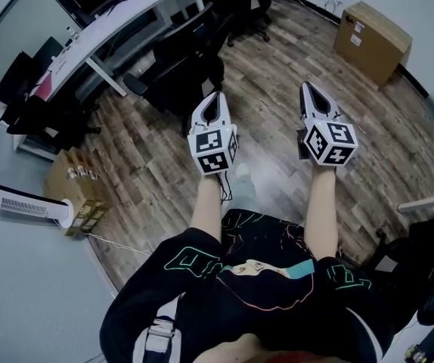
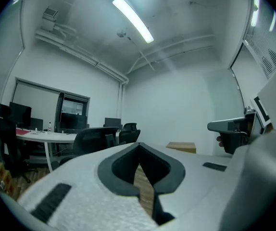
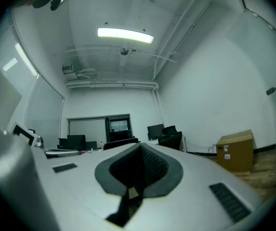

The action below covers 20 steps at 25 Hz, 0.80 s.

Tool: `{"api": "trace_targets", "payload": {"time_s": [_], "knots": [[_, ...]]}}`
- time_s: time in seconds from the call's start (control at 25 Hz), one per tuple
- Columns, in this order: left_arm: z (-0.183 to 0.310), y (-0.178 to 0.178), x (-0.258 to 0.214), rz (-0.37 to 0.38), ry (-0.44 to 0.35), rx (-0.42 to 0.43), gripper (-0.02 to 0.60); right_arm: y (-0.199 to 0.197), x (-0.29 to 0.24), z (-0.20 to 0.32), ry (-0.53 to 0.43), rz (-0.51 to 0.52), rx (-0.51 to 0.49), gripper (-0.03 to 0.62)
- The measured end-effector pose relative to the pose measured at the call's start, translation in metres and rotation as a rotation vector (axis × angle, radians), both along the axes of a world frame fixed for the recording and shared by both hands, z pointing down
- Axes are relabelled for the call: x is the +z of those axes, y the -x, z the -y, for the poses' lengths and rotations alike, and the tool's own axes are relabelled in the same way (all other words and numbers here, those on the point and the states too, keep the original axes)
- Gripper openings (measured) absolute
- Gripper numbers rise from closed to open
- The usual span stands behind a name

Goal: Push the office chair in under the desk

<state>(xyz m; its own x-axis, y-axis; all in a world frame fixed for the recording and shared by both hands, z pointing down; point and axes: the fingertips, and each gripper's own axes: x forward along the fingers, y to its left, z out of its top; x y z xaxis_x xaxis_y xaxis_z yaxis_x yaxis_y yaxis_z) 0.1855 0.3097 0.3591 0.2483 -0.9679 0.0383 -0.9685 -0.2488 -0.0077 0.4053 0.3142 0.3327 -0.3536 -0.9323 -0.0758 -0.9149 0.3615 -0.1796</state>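
A black office chair stands pulled out from the long white desk at the upper left of the head view. Its back also shows in the left gripper view, chair beside desk. My left gripper is held level just short of the chair, not touching it. Its jaws are shut with nothing between them, as the left gripper view confirms. My right gripper hovers over bare wooden floor to the right of the chair, also shut and empty.
Another black chair stands at the desk's far end, and more dark chairs at its near end. A large cardboard box sits on the floor at the upper right. A small carton and a white appliance stand at the left.
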Motion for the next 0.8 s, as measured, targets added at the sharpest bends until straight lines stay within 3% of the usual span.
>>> {"api": "trace_targets", "payload": {"time_s": [0.44, 0.8], "knots": [[0.105, 0.012, 0.022, -0.057, 0.024, -0.003, 0.008, 0.014, 0.021, 0.103, 0.045, -0.043, -0.009, 0.005], [0.213, 0.035, 0.009, -0.082, 0.027, -0.014, 0.008, 0.040, 0.010, 0.216, 0.066, -0.045, -0.028, 0.005]]}}
